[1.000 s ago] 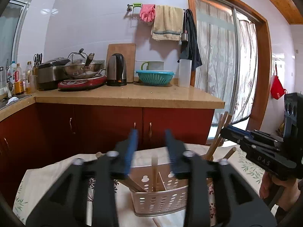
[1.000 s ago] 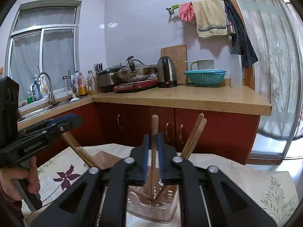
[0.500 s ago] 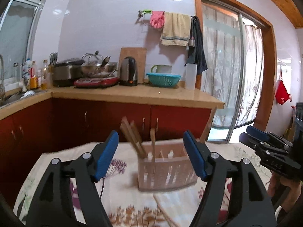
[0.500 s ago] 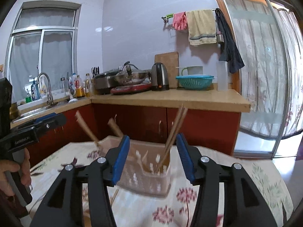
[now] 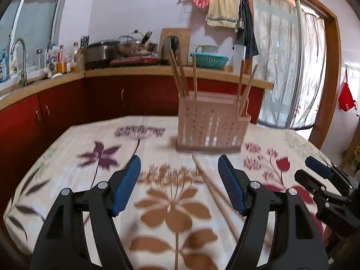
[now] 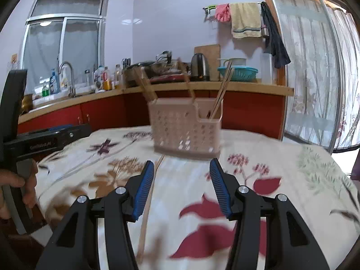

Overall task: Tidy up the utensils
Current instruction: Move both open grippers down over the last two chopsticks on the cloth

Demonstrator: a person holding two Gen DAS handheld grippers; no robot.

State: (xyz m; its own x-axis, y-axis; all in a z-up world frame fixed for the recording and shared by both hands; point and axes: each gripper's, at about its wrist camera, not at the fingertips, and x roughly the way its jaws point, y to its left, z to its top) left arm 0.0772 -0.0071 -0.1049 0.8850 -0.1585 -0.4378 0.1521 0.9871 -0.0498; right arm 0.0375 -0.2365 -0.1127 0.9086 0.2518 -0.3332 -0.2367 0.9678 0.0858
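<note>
A pinkish perforated plastic utensil holder (image 5: 211, 123) stands on the flowered tablecloth (image 5: 94, 157), also in the right wrist view (image 6: 186, 128). Several wooden utensils and chopsticks (image 5: 180, 74) stand upright in it. A pair of wooden chopsticks (image 5: 216, 193) lies on the cloth in front of it, also in the right wrist view (image 6: 148, 204). My left gripper (image 5: 178, 184) is open and empty, back from the holder. My right gripper (image 6: 182, 186) is open and empty, also back from it; it shows at the right of the left wrist view (image 5: 324, 180).
A kitchen counter (image 5: 157, 69) with pots, a kettle (image 6: 200, 67), a teal basket (image 5: 209, 59) and bottles runs behind the table. A sink and tap (image 6: 67, 78) are at left. A glass door with curtains (image 6: 315, 67) is at right.
Both grippers opened and pulled back and down from the holder. The right gripper let go of the wooden stick, which stayed in the holder.
</note>
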